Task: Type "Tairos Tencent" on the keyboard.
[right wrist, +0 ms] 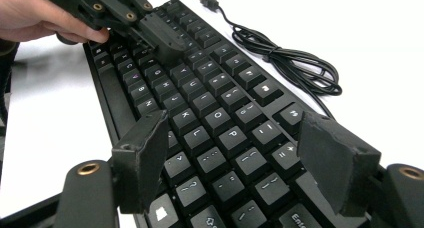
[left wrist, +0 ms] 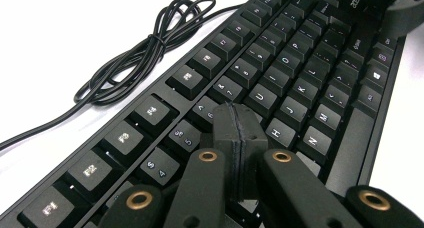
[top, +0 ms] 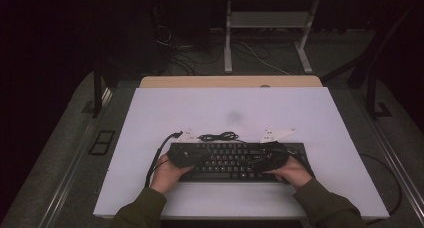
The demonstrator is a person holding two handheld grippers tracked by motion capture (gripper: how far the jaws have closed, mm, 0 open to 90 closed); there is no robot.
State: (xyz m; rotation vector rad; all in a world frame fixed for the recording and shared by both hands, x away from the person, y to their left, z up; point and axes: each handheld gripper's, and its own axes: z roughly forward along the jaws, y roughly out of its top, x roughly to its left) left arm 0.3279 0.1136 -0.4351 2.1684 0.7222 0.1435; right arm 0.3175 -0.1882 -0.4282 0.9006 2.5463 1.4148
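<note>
A black keyboard [top: 227, 160] lies across the near half of the white table top, with its bundled black cable [top: 218, 136] coiled just behind it. My left gripper [top: 192, 158] is over the keyboard's left half. In the left gripper view my left gripper [left wrist: 235, 118] is shut, pads together with nothing between them, its tip down among the number and letter keys [left wrist: 300, 78]. My right gripper [top: 260, 160] is over the right half. In the right gripper view its jaws [right wrist: 235, 138] stand open above the keys [right wrist: 210, 93] near Enter. The left gripper [right wrist: 167, 40] and hand show farther along.
The white table top [top: 300, 108] has free room behind and beside the keyboard. The cable's plug end [right wrist: 207, 2] lies loose on the white surface. A trailing black lead [top: 155, 158] runs off the left gripper. Another table's legs [top: 228, 38] and floor cables lie beyond.
</note>
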